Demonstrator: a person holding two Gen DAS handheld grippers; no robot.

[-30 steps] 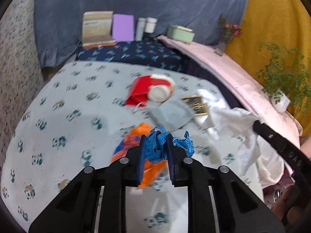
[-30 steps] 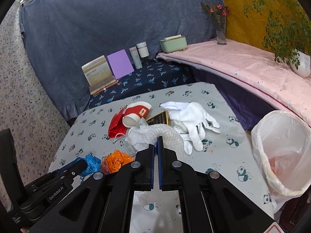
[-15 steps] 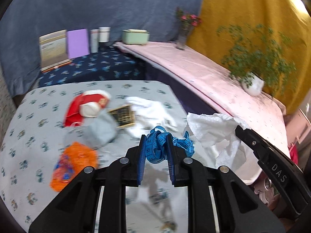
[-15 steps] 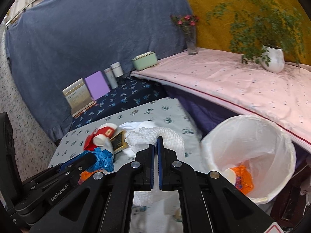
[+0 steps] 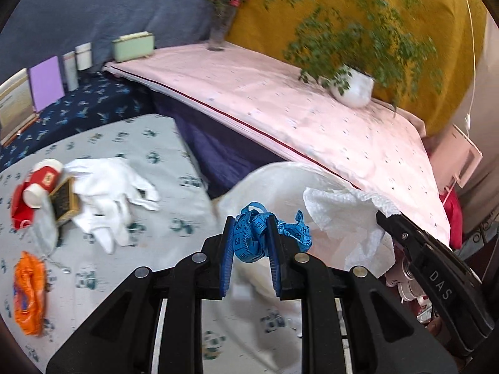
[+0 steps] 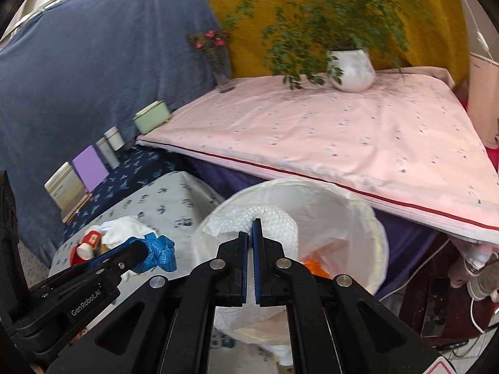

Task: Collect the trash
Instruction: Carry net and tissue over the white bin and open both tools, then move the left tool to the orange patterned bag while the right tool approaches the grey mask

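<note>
My left gripper is shut on a crumpled blue measuring tape and holds it over the near rim of the white-lined trash bin. It also shows in the right wrist view. My right gripper is shut on a white foam sheet and holds it above the bin's opening; the sheet also shows in the left wrist view. Orange trash lies inside the bin.
On the panda-print table lie white gloves, a red paper cup, a small dark box, a grey cloth and an orange wrapper. A pink-covered bench with a potted plant stands behind the bin.
Both grippers have swung right from over the table to the bin, carrying the tape and the foam sheet. The bin now fills the middle of both views.
</note>
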